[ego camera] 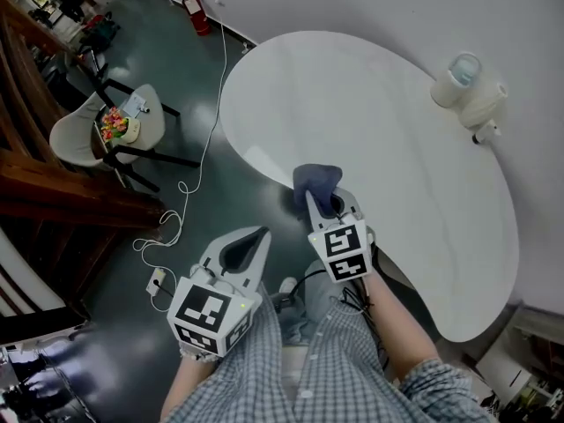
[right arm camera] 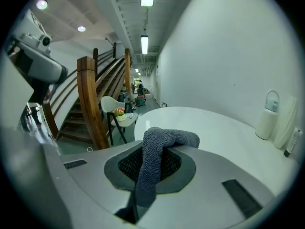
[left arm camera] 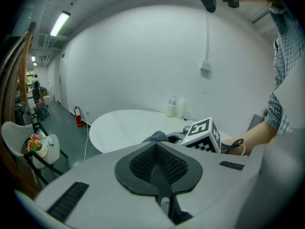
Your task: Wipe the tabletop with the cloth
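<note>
Right gripper (ego camera: 324,203): jaws clamped on cloth (ego camera: 315,179), whose bunched end pokes past the tips and whose length runs back along the jaw line. Cloth sits over the near edge of the table (ego camera: 379,139), possibly touching it; the tabletop spreads ahead. Left gripper (ego camera: 254,238): jaws together, empty, off the table, farther away.

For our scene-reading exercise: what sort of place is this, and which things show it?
Probably an office or public building's open hall: a wooden staircase, a fire extinguisher by the wall, and a white curved table.
</note>
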Available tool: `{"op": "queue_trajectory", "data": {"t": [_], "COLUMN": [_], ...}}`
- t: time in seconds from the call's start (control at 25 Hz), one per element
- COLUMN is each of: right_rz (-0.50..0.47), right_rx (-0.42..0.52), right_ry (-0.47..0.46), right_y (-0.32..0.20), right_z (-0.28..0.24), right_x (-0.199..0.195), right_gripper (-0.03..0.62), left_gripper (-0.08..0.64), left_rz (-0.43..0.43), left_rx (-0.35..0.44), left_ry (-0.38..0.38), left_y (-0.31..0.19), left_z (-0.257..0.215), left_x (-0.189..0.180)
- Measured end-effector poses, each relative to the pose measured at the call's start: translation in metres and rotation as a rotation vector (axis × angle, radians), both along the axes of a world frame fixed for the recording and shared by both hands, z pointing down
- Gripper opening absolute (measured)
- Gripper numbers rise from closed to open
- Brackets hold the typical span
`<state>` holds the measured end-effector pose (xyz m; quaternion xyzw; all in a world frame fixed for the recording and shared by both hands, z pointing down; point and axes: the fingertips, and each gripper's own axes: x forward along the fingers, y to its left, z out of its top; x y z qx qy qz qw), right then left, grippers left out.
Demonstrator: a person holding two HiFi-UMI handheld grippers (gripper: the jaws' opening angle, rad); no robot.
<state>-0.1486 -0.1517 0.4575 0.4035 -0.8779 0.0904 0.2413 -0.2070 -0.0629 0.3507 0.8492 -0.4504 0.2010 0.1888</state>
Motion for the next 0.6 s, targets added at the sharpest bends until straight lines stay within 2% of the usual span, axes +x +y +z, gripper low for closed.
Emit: {"op": "queue_trajectory", "data": {"t": [0.4,0.6], "right_rz": [-0.02,-0.045], "right_rx": [-0.134,-0.162], "right_ry": [0.235,0.326], "right_y": [-0.034,-0.038], "right_z": [0.06,0.082], "right_x": [0.022,0.028], "right_gripper": [0.031,0.031], "left_gripper": [0.003,0.003], "left_rz": [-0.012,0.001], "left_rx": [-0.032,-0.035], "left_ry": [0.007,0.009], "left_y": [-0.033,-0.045], "left_z": [0.002,-0.001], "left_x": [0.028,0.044]}}
